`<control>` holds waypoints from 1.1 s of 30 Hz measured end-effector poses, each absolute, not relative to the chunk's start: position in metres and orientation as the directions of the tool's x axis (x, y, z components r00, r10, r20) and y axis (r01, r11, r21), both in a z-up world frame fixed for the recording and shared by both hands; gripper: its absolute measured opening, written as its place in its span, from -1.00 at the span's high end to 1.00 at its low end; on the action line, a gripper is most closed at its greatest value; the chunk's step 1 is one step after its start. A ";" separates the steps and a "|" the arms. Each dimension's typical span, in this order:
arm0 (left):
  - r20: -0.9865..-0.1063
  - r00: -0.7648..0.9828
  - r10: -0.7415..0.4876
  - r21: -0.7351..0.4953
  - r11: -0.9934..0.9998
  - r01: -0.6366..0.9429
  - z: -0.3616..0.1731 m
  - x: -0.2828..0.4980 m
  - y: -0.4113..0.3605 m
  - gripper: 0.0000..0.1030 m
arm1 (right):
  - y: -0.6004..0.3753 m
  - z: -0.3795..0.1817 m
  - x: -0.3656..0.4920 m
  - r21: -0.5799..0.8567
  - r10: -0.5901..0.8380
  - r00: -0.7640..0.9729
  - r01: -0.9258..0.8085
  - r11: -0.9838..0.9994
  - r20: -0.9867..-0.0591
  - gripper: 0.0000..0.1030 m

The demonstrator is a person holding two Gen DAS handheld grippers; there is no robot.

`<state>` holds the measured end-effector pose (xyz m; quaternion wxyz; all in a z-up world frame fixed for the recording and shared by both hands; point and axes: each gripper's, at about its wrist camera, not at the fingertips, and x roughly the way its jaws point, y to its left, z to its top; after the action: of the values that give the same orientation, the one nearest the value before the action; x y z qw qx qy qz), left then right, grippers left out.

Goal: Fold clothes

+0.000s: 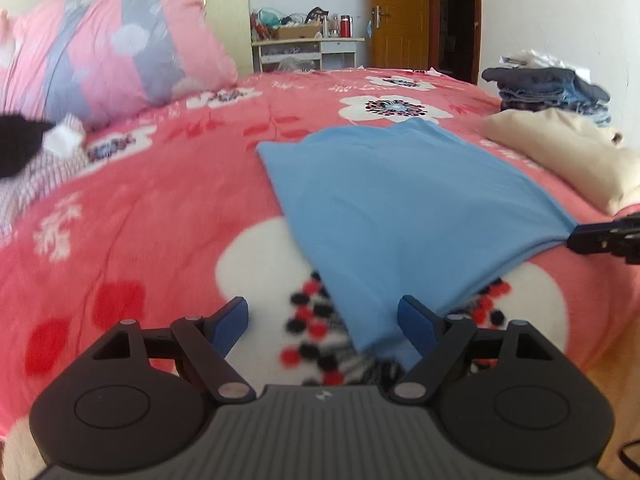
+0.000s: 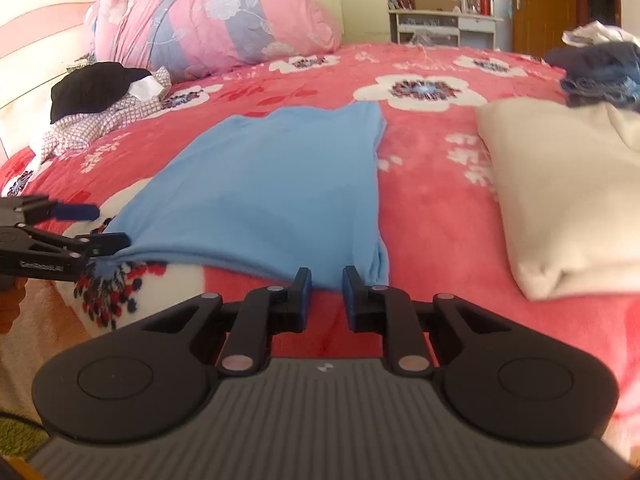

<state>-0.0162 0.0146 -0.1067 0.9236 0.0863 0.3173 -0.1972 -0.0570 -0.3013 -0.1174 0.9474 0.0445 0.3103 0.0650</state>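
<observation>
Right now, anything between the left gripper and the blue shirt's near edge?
Nothing visible. The left gripper is open, with only bare blanket before the blue shirt. The right gripper sits at the shirt's other near corner.

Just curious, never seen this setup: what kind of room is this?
Most likely a home bedroom: a bed with a floral blanket, a big pink pillow, and a wooden door behind.
</observation>
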 end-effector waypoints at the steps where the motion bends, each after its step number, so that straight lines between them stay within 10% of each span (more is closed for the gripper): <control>1: -0.621 0.721 -0.308 0.035 0.908 0.418 -0.103 -0.018 0.019 -0.62 | -0.302 -0.115 -0.059 0.125 0.148 0.800 -0.092 0.988 -0.582 0.69; 8: -0.527 0.761 -0.379 -0.033 0.903 0.427 -0.074 -0.013 0.019 -0.62 | -0.314 -0.090 -0.051 0.182 0.162 0.848 -0.079 0.980 -0.504 0.69; 23: -0.678 0.573 -0.461 -0.100 0.830 0.549 -0.093 -0.046 0.015 -0.57 | -0.321 -0.115 -0.049 0.239 0.211 0.812 -0.091 0.967 -0.544 0.69; 33: -0.567 0.639 -0.520 -0.120 0.819 0.561 -0.065 0.014 -0.026 -0.59 | -0.324 -0.087 -0.002 0.239 0.215 0.862 -0.113 0.964 -0.460 0.68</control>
<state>0.0140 -0.0261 -0.0650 0.9045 0.0338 0.3022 -0.2989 -0.0018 -0.3241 -0.0871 0.9593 0.1026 0.2487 0.0855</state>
